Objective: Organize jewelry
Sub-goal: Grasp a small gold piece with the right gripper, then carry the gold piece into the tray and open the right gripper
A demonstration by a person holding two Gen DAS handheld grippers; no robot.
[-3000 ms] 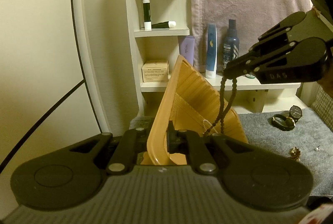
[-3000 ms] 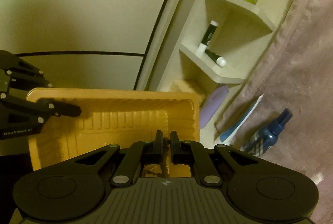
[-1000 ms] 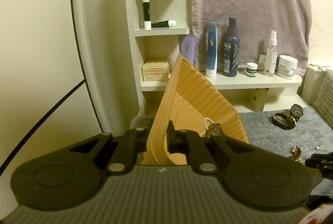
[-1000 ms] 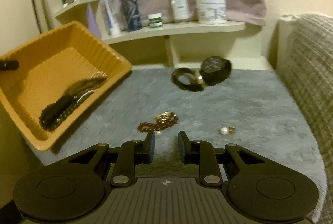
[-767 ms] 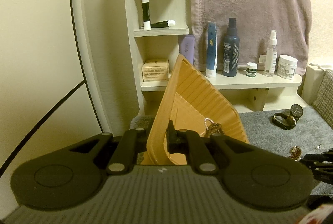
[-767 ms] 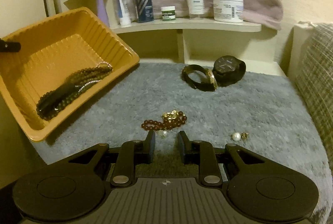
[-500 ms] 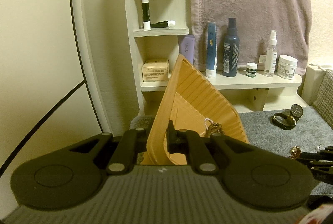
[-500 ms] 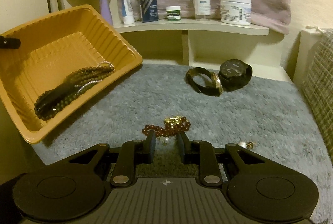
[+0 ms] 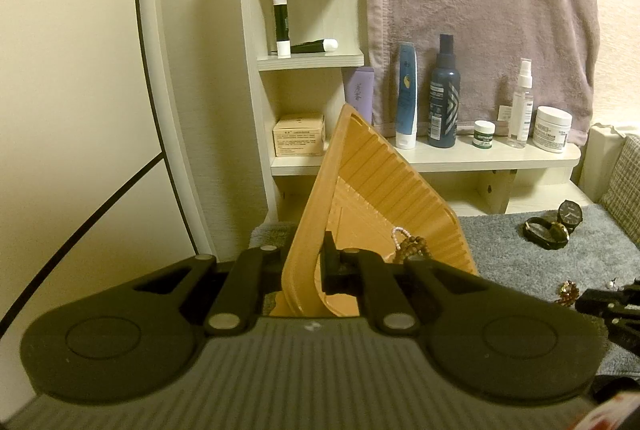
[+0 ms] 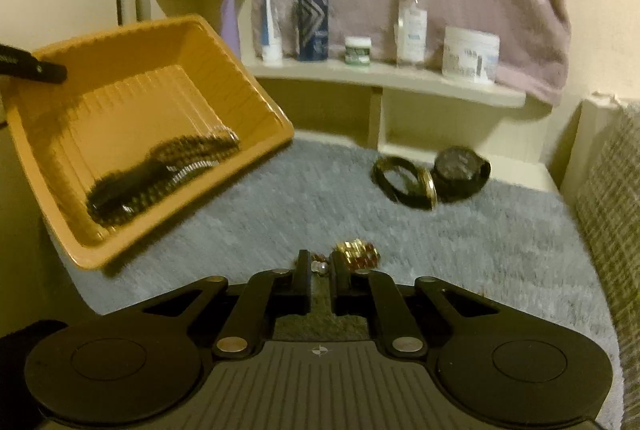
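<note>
Grey plush mat [image 10: 460,242] below a toiletry shelf [image 10: 384,80]. My left gripper [image 9: 304,266] is clamped on the rim of the tilted orange tray [image 10: 132,110], dark beads already inside. My right gripper [image 10: 320,266] has its fingers slightly apart, straddling the bead-and-gold bracelet [image 10: 354,254] on the mat. I judge it light, limp and snag-prone; pinch the clustered middle.
</note>
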